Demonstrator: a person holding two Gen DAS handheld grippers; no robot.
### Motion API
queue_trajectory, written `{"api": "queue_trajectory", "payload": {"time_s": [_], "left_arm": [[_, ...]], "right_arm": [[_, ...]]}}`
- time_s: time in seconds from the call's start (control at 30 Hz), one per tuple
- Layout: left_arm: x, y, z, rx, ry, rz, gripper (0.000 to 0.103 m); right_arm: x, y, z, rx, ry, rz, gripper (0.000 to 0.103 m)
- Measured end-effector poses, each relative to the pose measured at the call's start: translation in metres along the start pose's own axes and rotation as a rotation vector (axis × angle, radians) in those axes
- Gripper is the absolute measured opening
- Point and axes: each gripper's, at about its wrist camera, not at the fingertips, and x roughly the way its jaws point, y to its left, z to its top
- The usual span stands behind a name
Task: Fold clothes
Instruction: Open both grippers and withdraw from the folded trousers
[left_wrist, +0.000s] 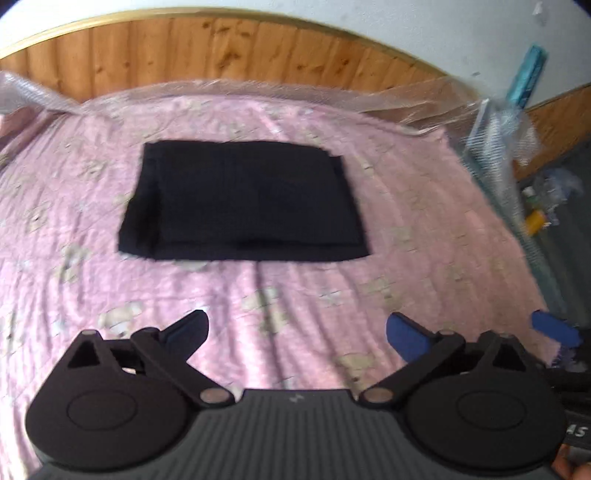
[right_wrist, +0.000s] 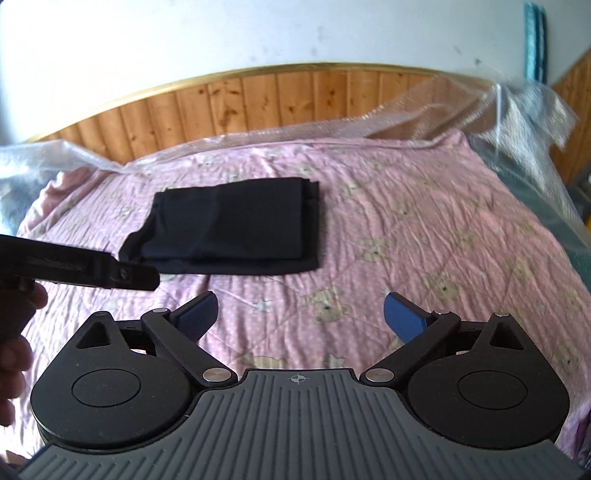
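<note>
Black cloth lay folded on the pink bedspread toward the headboard, well beyond both tools, left gripper spread wide, empty, right gripper likewise spread, holding nothing

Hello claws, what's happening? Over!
Left claw open, right claw open, both empty. Black cloth folded flat on pink bedspread. Nothing blocking.

The pink bedspread lies open on every side of the folded black garment, the only thing on it. Wood panelling closes the far edge, with crumpled plastic sheeting bunched along it and down the right side. The left gripper reaches in just beside the garment's near left corner.
</note>
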Motion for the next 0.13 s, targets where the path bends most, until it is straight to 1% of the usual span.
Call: {"api": "queue_trajectory", "payload": {"time_s": [0.07, 0.13], "left_arm": [[-0.0032, 0.0040, -0.0049, 0.000, -0.002, 0.033, 0.103], [-0.0065, 0.0076, -0.0105, -0.006, 0.006, 0.036, 0.103]], "right_arm": [[-0.0041, 0.0067, -0.0003, -0.018, -0.006, 0.004, 0.098], [-0.0025, 0.0123, 0.0012, -0.032, -0.002, 0.004, 0.098]]}}
